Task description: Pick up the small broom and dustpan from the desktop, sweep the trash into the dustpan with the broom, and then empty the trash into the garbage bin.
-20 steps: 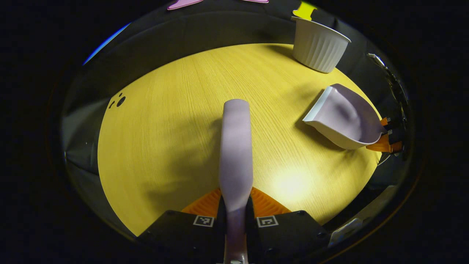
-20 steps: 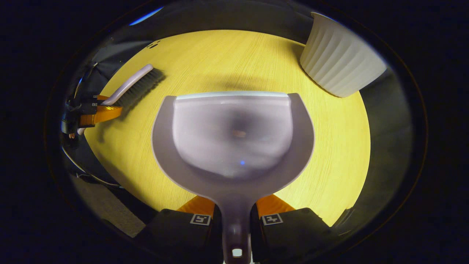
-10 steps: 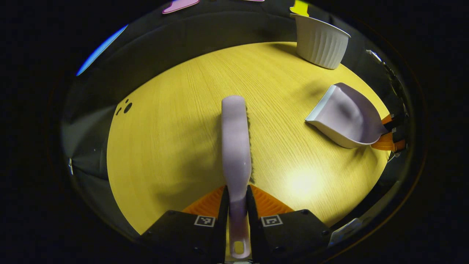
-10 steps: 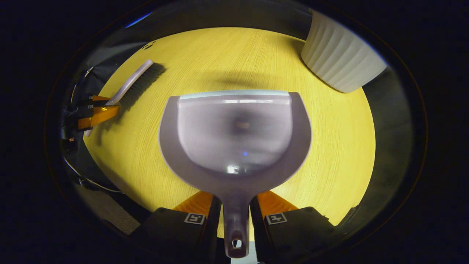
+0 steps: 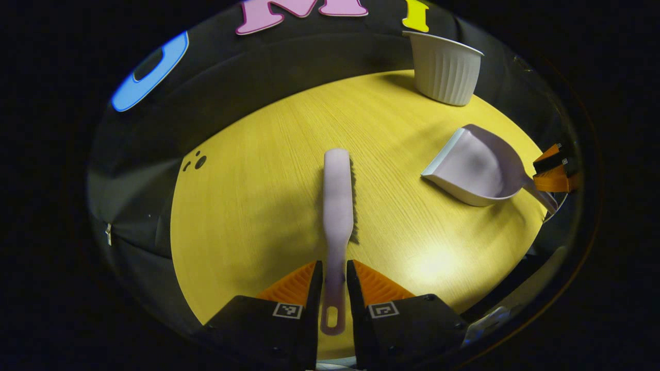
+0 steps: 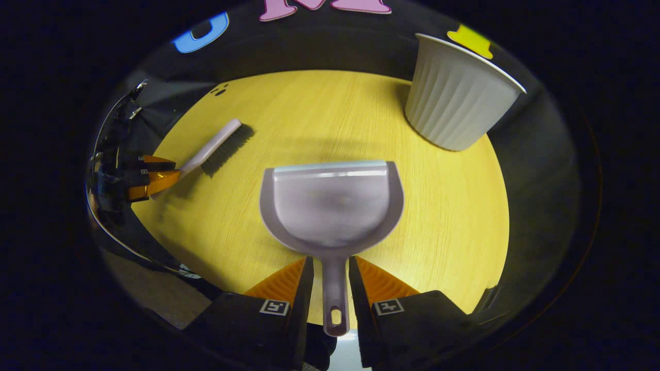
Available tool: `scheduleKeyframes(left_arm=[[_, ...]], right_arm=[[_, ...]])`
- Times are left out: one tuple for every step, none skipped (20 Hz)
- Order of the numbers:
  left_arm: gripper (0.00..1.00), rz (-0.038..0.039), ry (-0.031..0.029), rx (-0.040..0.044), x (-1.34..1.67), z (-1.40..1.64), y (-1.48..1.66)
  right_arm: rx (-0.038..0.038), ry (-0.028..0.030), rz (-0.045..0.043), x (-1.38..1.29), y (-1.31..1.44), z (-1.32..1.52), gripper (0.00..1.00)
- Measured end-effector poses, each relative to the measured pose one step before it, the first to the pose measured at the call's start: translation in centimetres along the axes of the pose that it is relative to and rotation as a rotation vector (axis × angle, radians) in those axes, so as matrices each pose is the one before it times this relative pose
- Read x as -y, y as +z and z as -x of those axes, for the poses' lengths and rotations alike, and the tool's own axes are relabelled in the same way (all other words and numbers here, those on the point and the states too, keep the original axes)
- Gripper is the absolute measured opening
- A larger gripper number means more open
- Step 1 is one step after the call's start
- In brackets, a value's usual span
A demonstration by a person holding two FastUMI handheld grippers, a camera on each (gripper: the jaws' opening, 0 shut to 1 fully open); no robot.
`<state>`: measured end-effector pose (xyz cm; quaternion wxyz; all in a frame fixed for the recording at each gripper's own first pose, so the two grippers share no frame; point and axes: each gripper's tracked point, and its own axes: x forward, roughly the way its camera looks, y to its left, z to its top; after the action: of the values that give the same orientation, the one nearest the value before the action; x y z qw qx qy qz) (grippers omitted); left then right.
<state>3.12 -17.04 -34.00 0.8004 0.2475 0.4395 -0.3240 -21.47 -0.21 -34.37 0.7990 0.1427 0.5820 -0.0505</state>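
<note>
Broom (image 5: 337,196) and dustpan (image 6: 331,206) lie flat on the desktop (image 5: 247,206), each handle running back between the narrowly parted, seemingly unpressing fingers of the left gripper (image 5: 334,265) and right gripper (image 6: 331,260), probably laid down, garbage bin (image 6: 454,108) ahead-right.

Hidden and unclear parts

The dustpan (image 6: 332,206) pan is blurred, so any contents cannot be told. The broom (image 5: 337,206) bristles mostly hide beneath its back. The bin (image 6: 454,103) interior is unseen.
</note>
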Motion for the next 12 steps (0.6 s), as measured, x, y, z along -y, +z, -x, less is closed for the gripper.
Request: scheduleKeyframes(left_arm=[[0.32, 0.01682, 0.00622, 0.03606, 0.022, 0.914, 0.7], [0.32, 0.01719, 0.00457, 0.04137, 0.03, 0.856, 0.899], [0.32, 0.01648, 0.00817, 0.04724, -0.055, 0.876, 1.023], [0.32, 0.01929, 0.00939, 0.052, -0.071, 0.89, 1.23], [0.32, 0.0208, 0.00532, 0.05663, -0.064, 0.931, 1.411], [0.32, 0.02191, 0.00799, 0.05809, 0.016, 1.024, 1.538], [0.32, 0.02002, 0.01117, 0.05319, -0.066, 0.93, 1.518], [0.32, 0.0175, 0.01648, 0.04815, -0.253, 0.854, 1.159], [0.32, 0.01607, 0.01541, 0.04041, -0.148, 0.87, 1.099], [0.32, 0.01644, 0.01455, 0.03354, 0.031, 0.854, 1.214], [0.32, 0.01417, 0.01528, 0.02668, -0.086, 0.873, 1.024], [0.32, 0.00977, 0.01807, 0.03031, -0.131, 0.817, 0.923]], right_arm=[[0.0502, -0.00795, 0.01488, -0.225, 0.96, 0.738, 0.47], [0.04995, -0.00676, 0.01489, -0.255, 1.152, 0.635, 0.42], [0.04545, 0.00397, 0.01712, -0.396, 1.179, 0.6, 0.45], [0.04954, 0.00204, 0.01099, -0.292, 1.316, 0.573, 0.45], [0.05717, 0.00639, 0.00818, -0.365, 1.699, 0.6, 0.45], [0.05909, 0.00629, 0.00649, -0.314, 1.652, 0.496, 0.45], [0.05961, 0.00825, 0.00836, -0.39, 1.778, 0.384, 0.45], [0.05832, 0.00485, 0.01365, -0.218, 1.694, 0.292, 0.45], [0.04871, 0.00343, 0.01665, -0.232, 1.507, 0.345, 0.43], [0.0335, 0.00094, 0.01916, -0.06, 1.168, 0.295, 0.45], [0.02167, 0.00889, 0.01943, -0.084, 0.89, 0.19, 0.44], [0.01804, 0.01635, 0.01499, -0.258, 0.822, 0.222, 0.45]])
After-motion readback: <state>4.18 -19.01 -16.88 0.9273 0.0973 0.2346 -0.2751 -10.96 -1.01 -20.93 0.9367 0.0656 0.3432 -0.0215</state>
